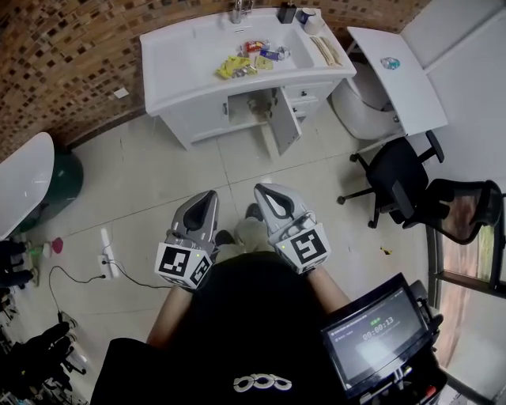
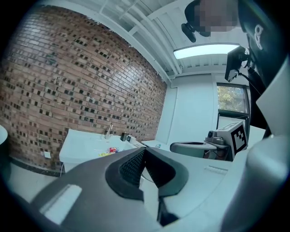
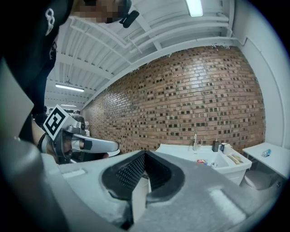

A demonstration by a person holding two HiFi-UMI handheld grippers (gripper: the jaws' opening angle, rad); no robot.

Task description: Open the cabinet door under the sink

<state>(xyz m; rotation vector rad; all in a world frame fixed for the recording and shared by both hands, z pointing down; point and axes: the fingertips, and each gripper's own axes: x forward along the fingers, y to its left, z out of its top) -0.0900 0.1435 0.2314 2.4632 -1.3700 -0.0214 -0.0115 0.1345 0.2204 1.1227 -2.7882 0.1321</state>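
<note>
cabinet door (image 1: 286,125) under the sink (image 1: 178,59) stands swung out on its hinge, edge toward the camera, with the dark inside of the cabinet showing just left of it. by that, i judge the opening done, or very nearly; at most a wider swing is left. the panel further left under the sink looks closed.

both tools are well away from the sink, held close to the person's body. the left gripper (image 1: 209,198) has its jaws together with nothing between them, and the right gripper (image 1: 266,192) is the same, closed and empty. neither touches the door.

small colourful packets (image 1: 241,65) lie in the sink's basin, and a tap (image 1: 237,11) stands at its back edge. behind the sink runs a brick wall (image 1: 63,55); in front of it is a pale tiled floor (image 1: 158,174). to the right of the sink sit a white table (image 1: 399,79) and a black office chair (image 1: 399,176).
</note>
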